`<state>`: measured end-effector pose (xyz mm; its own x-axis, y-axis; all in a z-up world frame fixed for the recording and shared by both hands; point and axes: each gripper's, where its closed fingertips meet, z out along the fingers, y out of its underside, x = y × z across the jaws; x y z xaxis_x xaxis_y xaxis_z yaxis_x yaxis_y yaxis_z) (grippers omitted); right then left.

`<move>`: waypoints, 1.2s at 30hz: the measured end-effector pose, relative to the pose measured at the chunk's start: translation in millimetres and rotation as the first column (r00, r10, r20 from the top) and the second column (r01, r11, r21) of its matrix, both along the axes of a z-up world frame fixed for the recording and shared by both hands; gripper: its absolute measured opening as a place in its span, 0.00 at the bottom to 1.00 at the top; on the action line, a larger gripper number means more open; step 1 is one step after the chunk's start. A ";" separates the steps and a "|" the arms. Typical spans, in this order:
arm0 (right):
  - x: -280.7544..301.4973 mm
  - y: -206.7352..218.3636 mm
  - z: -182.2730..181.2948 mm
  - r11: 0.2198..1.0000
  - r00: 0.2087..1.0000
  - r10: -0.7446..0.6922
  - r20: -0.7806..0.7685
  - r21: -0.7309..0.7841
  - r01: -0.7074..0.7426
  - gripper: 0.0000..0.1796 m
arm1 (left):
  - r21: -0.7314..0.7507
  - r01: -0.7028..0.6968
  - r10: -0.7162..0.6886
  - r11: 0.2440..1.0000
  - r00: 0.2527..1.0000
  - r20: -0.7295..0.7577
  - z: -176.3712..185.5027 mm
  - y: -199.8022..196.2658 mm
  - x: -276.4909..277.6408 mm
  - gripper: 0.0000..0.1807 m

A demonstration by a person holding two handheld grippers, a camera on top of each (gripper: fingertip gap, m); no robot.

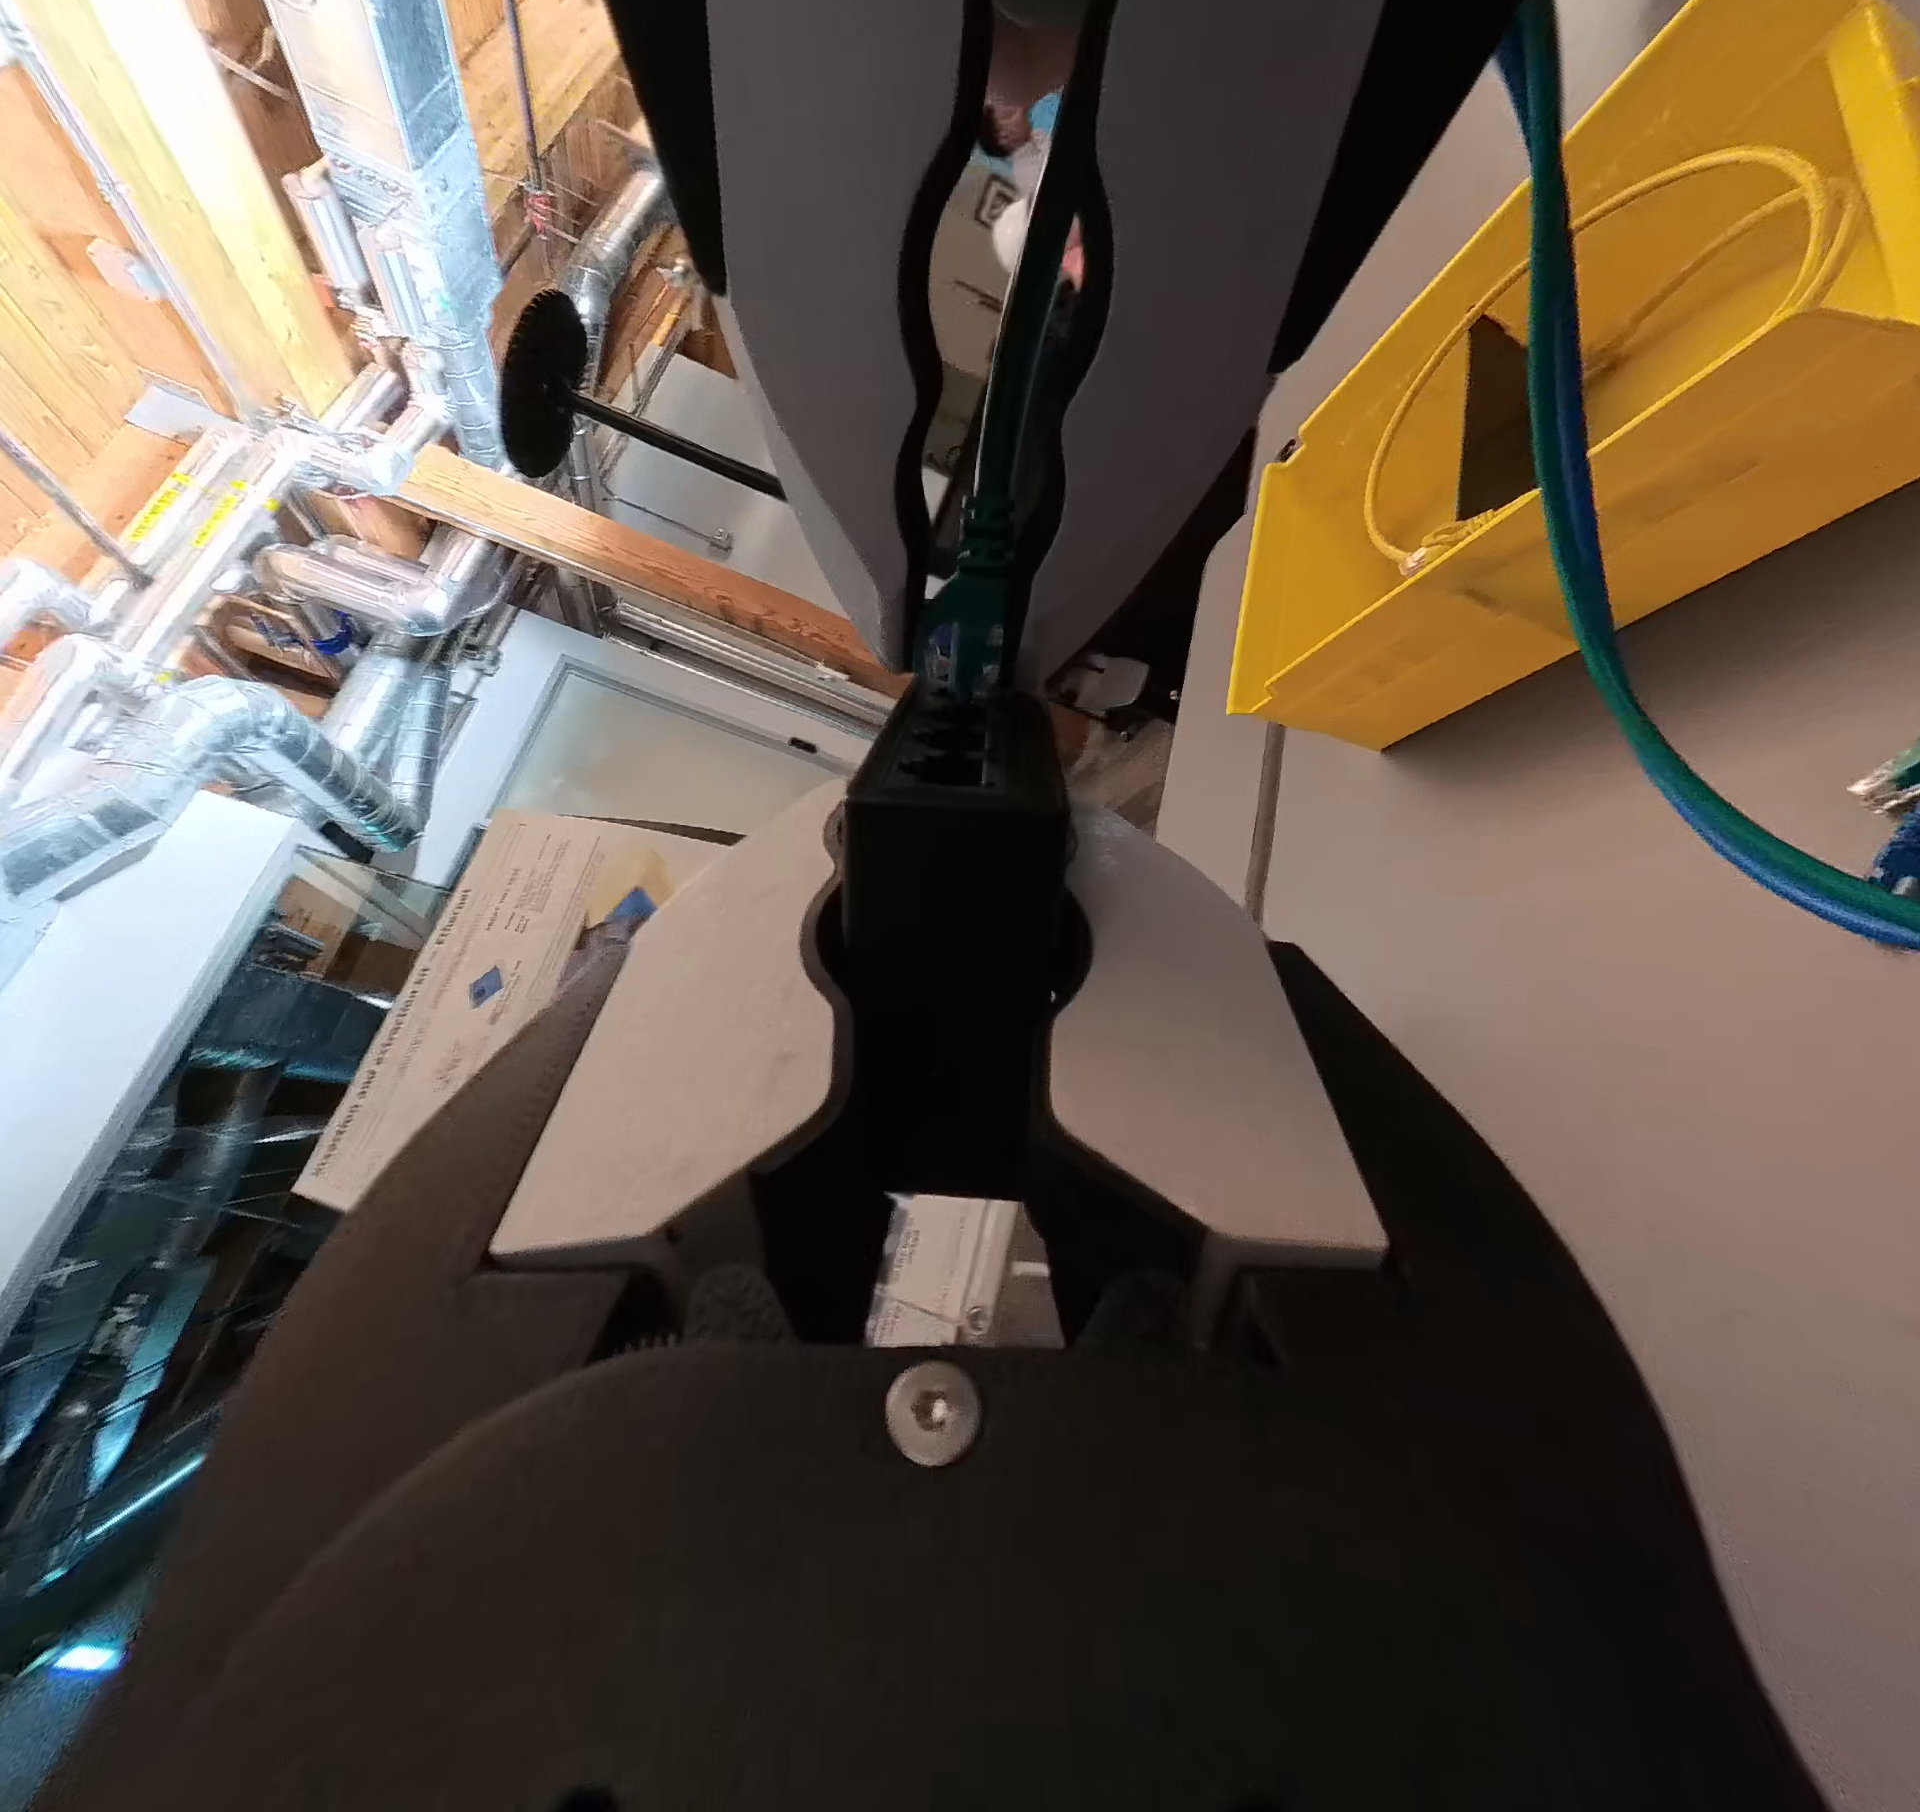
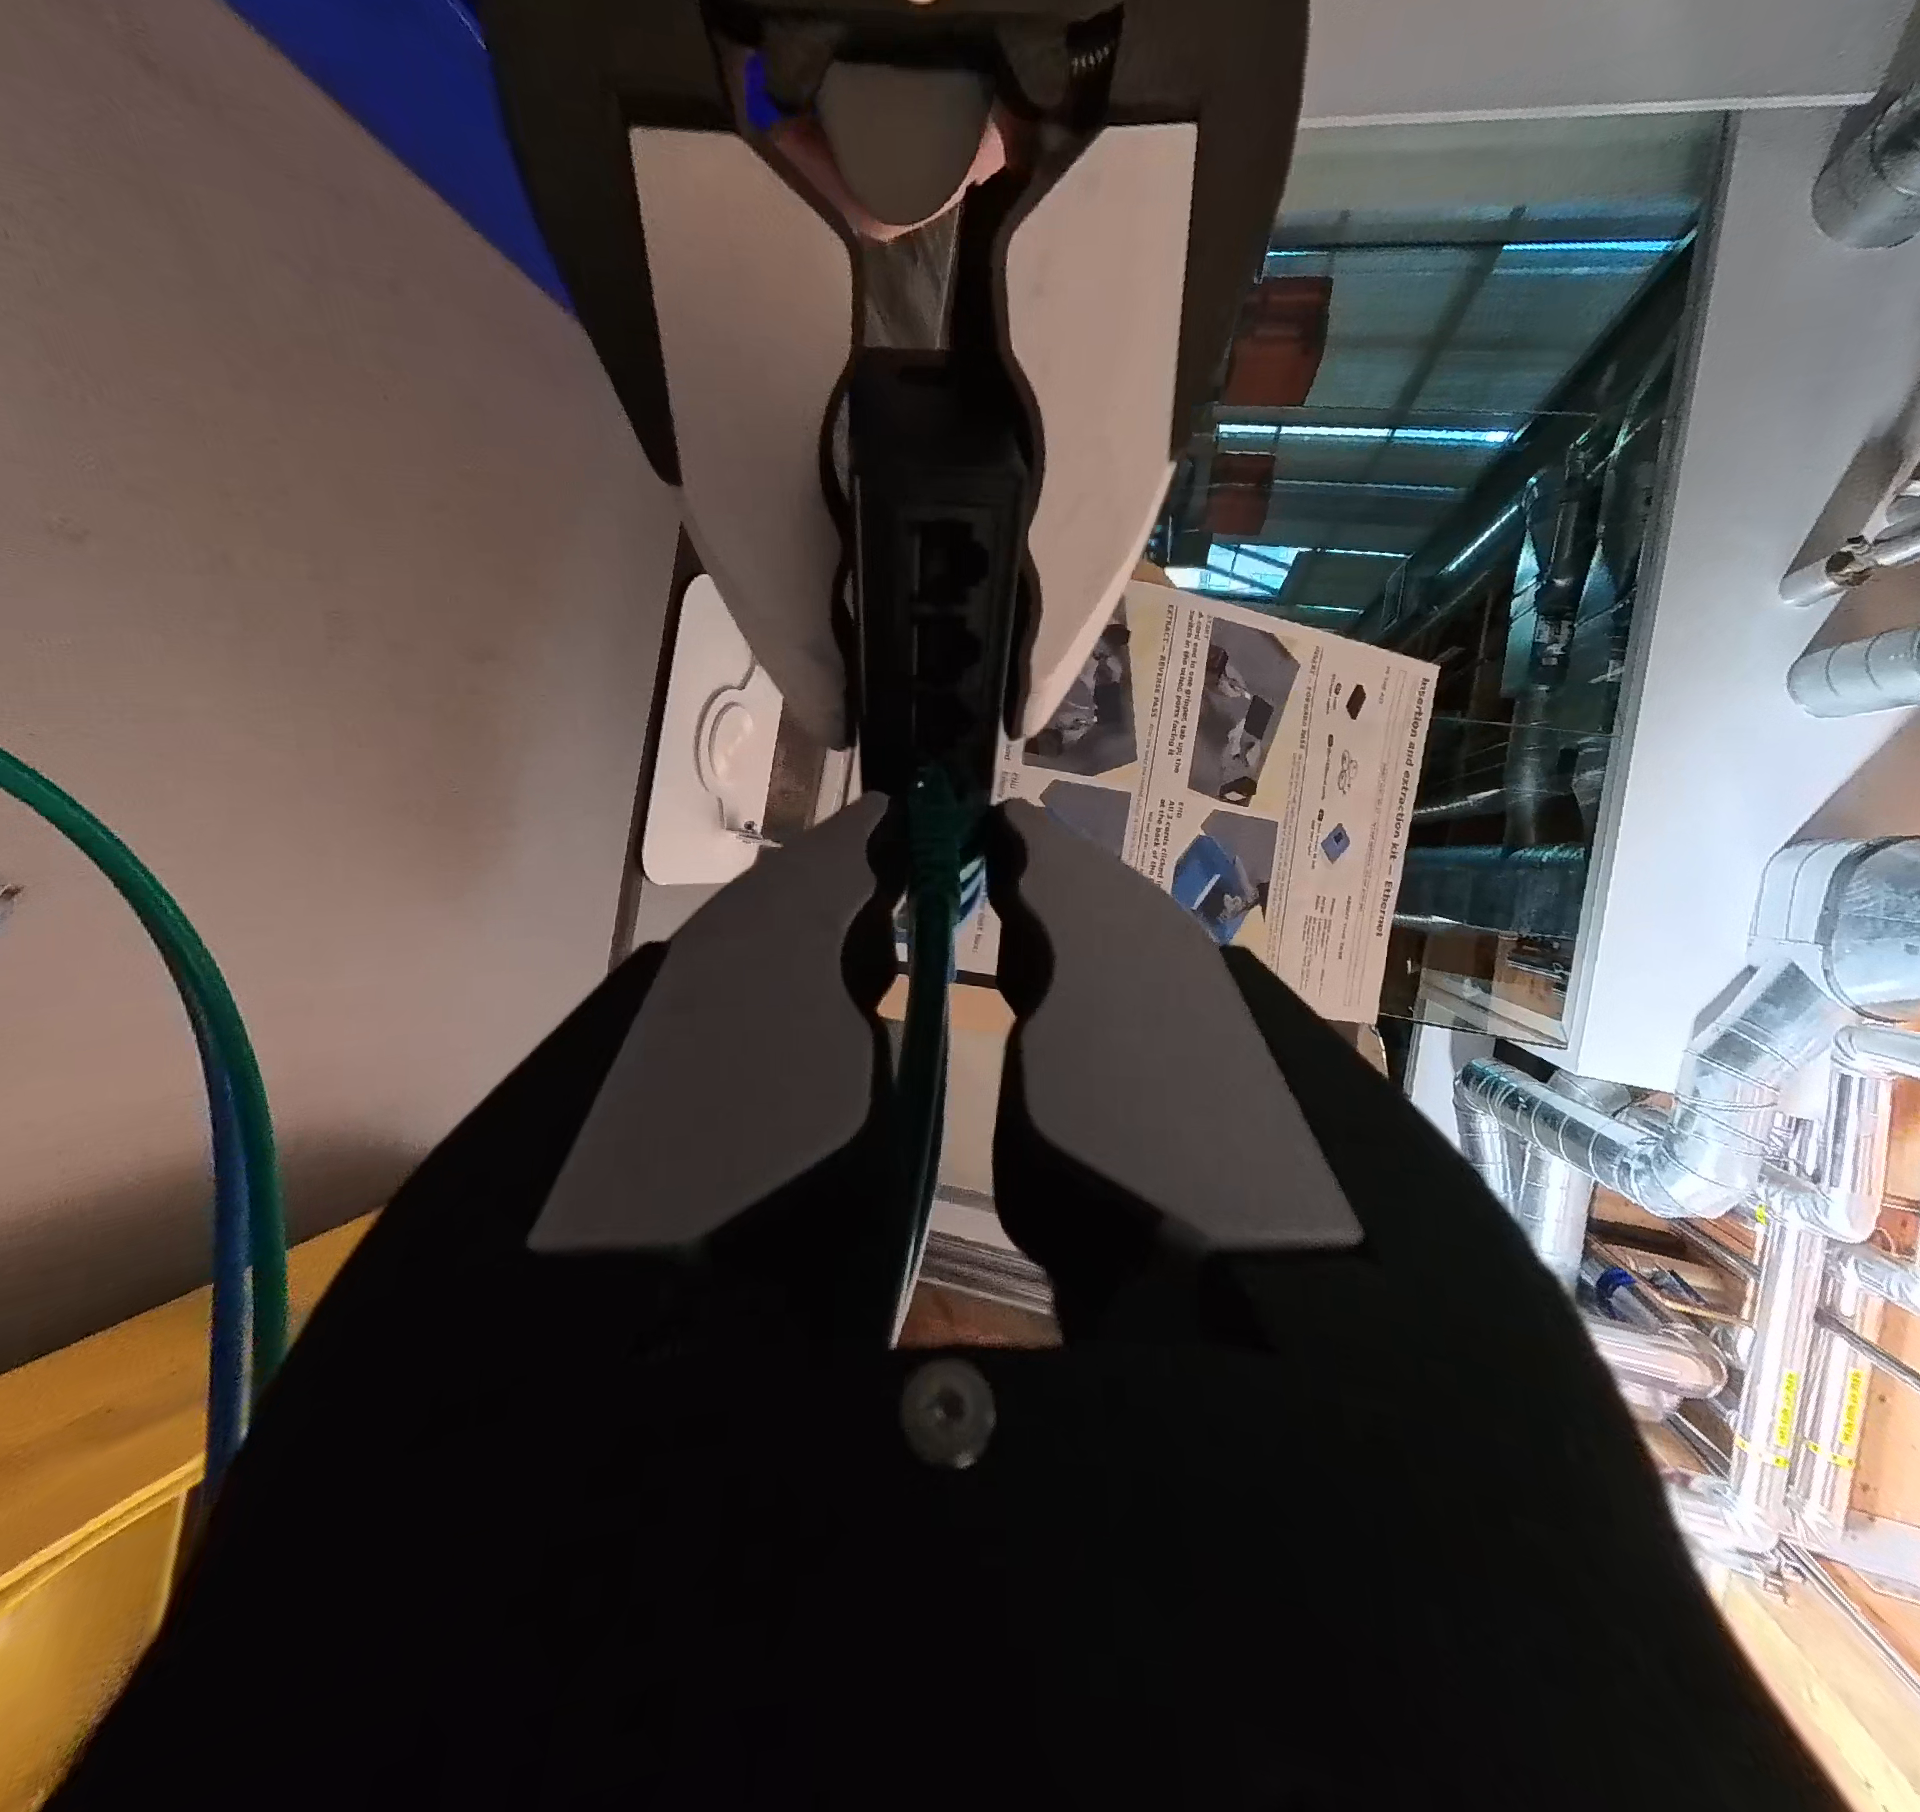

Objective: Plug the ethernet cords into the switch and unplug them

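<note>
Left gripper (image 1: 951,827) clamped, fingers (image 1: 707,983) pinching a black body. Right gripper (image 2: 935,827) faces it tip to tip, fingers (image 2: 769,1024) closed narrow round a thin line.

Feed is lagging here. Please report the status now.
Left claw shut on switch. Right claw around green cord, plug at port. Nothing blocking.
</note>
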<state>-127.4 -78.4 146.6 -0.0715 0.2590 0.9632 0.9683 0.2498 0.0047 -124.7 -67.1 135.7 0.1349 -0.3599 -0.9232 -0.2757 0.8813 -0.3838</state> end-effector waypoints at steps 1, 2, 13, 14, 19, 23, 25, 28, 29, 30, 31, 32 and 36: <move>-0.6 0.7 1.3 1.000 1.000 -0.004 0.001 0.001 0.004 0.08 | 0.023 -0.011 0.011 1.000 1.000 0.011 1.8 0.9 -0.7 0.16; -1.1 0.8 1.8 1.000 1.000 -0.009 -0.002 -0.013 0.009 0.08 | 0.043 -0.016 0.015 0.999 1.000 0.016 2.9 1.4 -1.4 0.19; 6.5 4.7 -13.0 0.967 0.992 -0.063 0.108 -0.240 0.087 0.09 | 0.028 -0.024 0.024 0.999 0.999 -0.031 -9.2 12.1 7.0 0.17; 7.1 5.1 -13.6 0.963 0.991 -0.065 0.120 -0.254 0.094 0.09 | 0.026 -0.025 0.025 0.999 0.999 -0.036 -10.2 12.7 7.6 0.19; 11.0 5.7 -20.5 0.937 0.970 -0.068 0.234 -0.319 0.143 0.09 | -0.014 -0.019 0.018 1.000 0.997 -0.070 -16.6 14.6 11.1 0.17; 11.1 5.2 -21.9 0.919 0.955 -0.050 0.291 -0.361 0.158 0.09 | -0.021 -0.002 0.000 1.000 0.997 -0.075 -19.6 15.8 13.1 0.17; 13.4 5.6 -24.6 0.905 0.947 -0.048 0.319 -0.387 0.176 0.09 | -0.023 -0.006 0.004 1.000 0.997 -0.080 -21.8 17.4 14.9 0.16; 15.8 7.7 -26.8 0.885 0.950 -0.042 0.310 -0.430 0.180 0.09 | -0.036 -0.005 0.002 0.999 0.996 -0.091 -25.6 21.0 17.3 0.17; 16.7 8.4 -28.8 0.879 0.949 -0.044 0.313 -0.439 0.185 0.09 | -0.042 -0.007 0.003 0.999 0.995 -0.096 -27.5 22.6 18.3 0.17; 18.0 11.0 -29.2 0.883 0.946 -0.047 0.321 -0.429 0.189 0.09 | -0.050 -0.014 0.009 0.999 0.995 -0.097 -28.7 25.3 19.3 0.17; 18.7 12.0 -30.8 0.878 0.947 -0.049 0.316 -0.439 0.192 0.09 | -0.060 -0.017 0.011 0.998 0.995 -0.103 -30.3 26.7 20.1 0.17; 19.6 13.8 -30.8 0.880 0.948 -0.051 0.313 -0.435 0.191 0.09 | -0.068 -0.025 0.018 0.997 0.995 -0.103 -30.6 28.6 20.4 0.17; 22.8 10.5 -37.8 0.860 0.953 -0.045 0.300 -0.474 0.189 0.09 | -0.024 -0.144 0.141 0.989 0.986 -0.090 -30.8 49.7 20.4 0.16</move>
